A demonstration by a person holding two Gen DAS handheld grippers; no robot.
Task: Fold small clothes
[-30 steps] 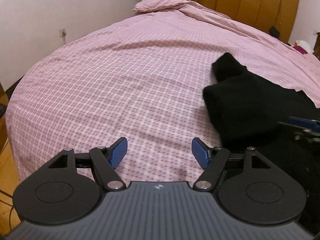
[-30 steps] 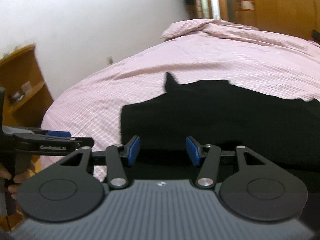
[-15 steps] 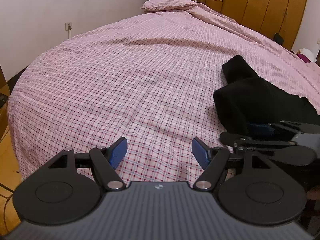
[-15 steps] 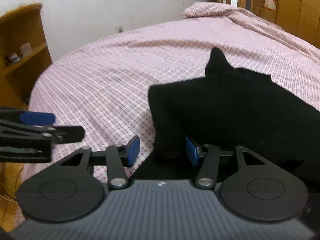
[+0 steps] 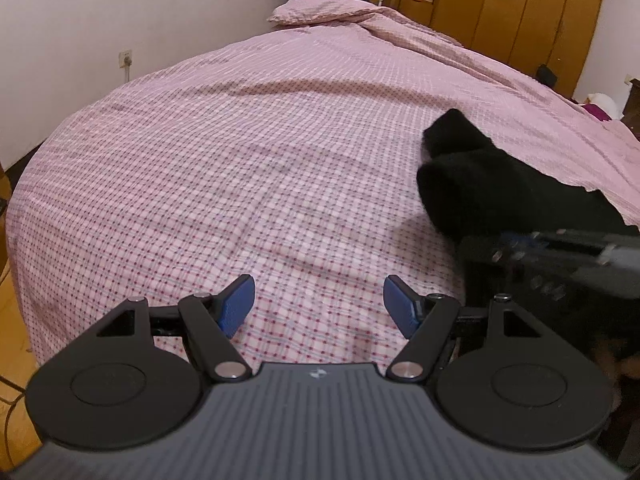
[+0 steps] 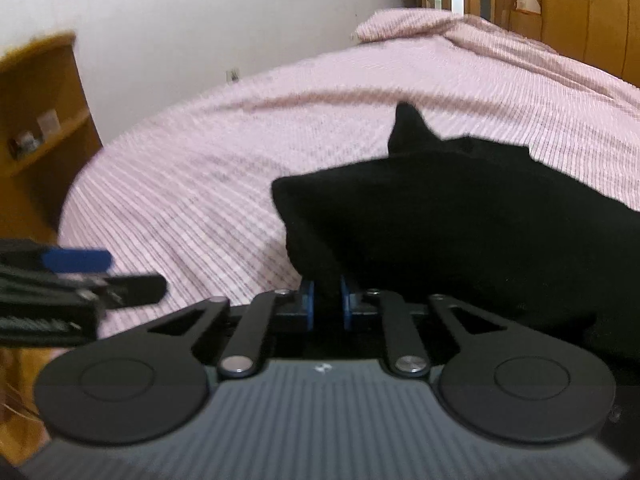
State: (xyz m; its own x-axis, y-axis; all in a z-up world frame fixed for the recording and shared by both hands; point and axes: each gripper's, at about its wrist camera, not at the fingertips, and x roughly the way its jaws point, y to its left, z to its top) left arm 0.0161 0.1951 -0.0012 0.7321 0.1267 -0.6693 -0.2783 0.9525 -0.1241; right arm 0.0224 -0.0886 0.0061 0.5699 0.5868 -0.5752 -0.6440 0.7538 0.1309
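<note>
A black garment (image 5: 484, 184) lies on the pink checked bedspread (image 5: 248, 168), to the right in the left wrist view. In the right wrist view its near left corner (image 6: 320, 264) runs down between the blue pads of my right gripper (image 6: 327, 305), whose jaws are closing on the cloth. The rest of the black garment (image 6: 460, 220) spreads ahead and to the right. My left gripper (image 5: 319, 304) hovers open over bare bedspread, left of the garment, with nothing between its fingers. The right gripper (image 5: 520, 246) shows blurred at the right edge of that view.
A pillow (image 5: 324, 14) lies at the far end of the bed, with wooden wardrobes (image 5: 520, 12) behind it. A wooden shelf unit (image 6: 40, 128) stands left of the bed. There is a wall socket (image 5: 126, 58) on the white wall. The bed's near edge drops to a wooden floor (image 5: 10, 320).
The right gripper's jaws have come together on the garment's near left corner, which now lifts slightly. The right gripper shifted a little. The left gripper stayed open and about still.
</note>
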